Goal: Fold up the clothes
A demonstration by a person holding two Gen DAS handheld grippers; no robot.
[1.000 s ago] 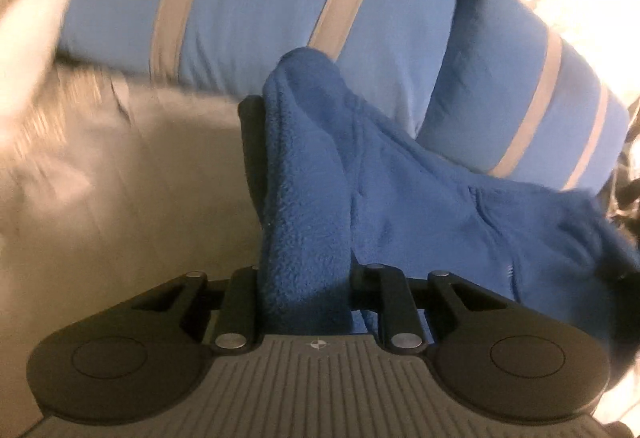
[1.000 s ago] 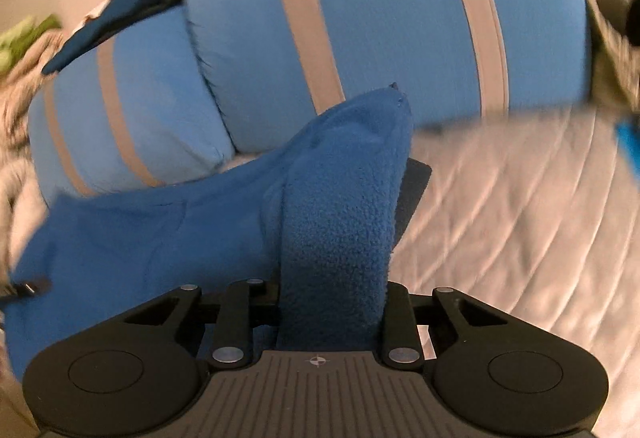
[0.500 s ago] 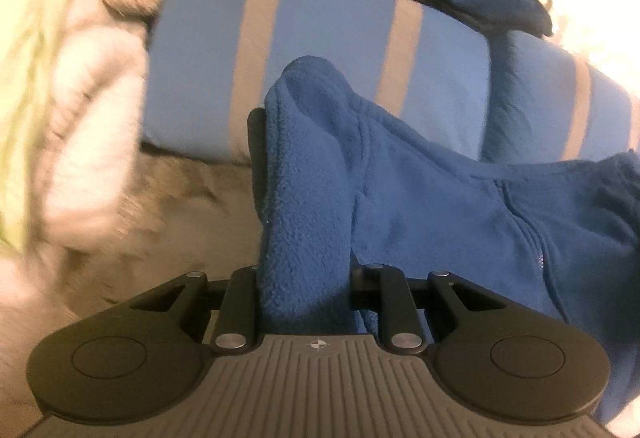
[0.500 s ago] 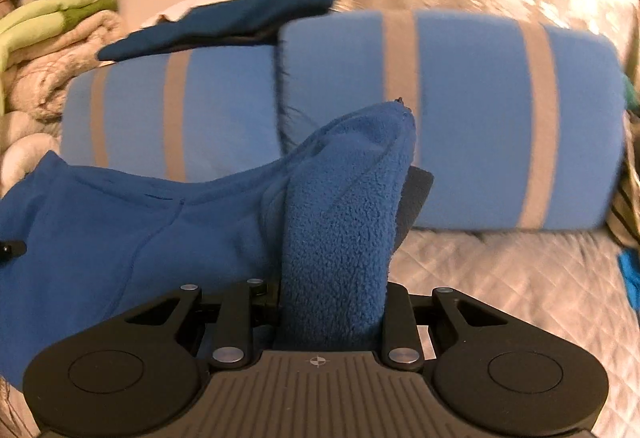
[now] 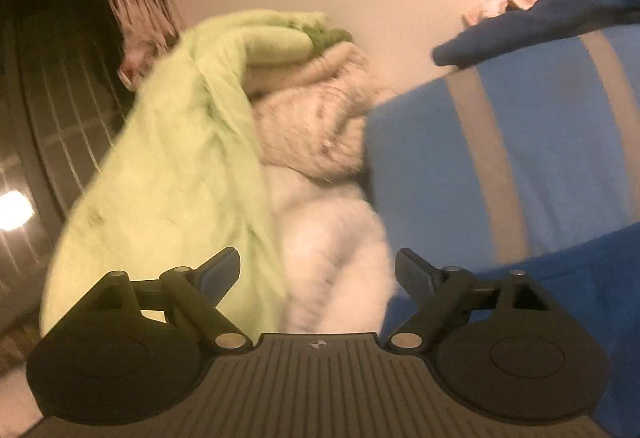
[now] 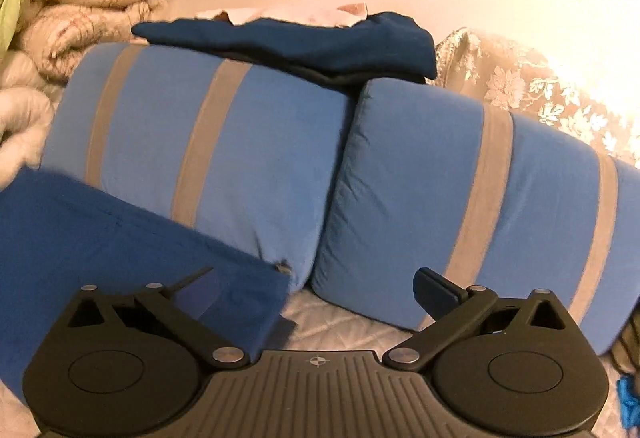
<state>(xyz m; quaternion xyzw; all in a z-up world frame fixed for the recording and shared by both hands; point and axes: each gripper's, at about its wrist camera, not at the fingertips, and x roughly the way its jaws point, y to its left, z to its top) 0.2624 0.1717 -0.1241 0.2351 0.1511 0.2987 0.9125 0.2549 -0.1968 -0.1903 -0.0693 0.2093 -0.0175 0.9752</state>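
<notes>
Between my jaws, nothing now: the left gripper (image 5: 318, 270) and right gripper (image 6: 316, 288) have both just sprung wide, letting go of the blue fleece (image 6: 120, 254) each pinched half a second ago. The garment lies below and left of the right jaws, against the striped cushions (image 6: 224, 157), and right of the left jaws. I judge this fold laid down, the next one pending.

warm dim light | left view motion-blurred | fisheye edges | glare upper right
</notes>
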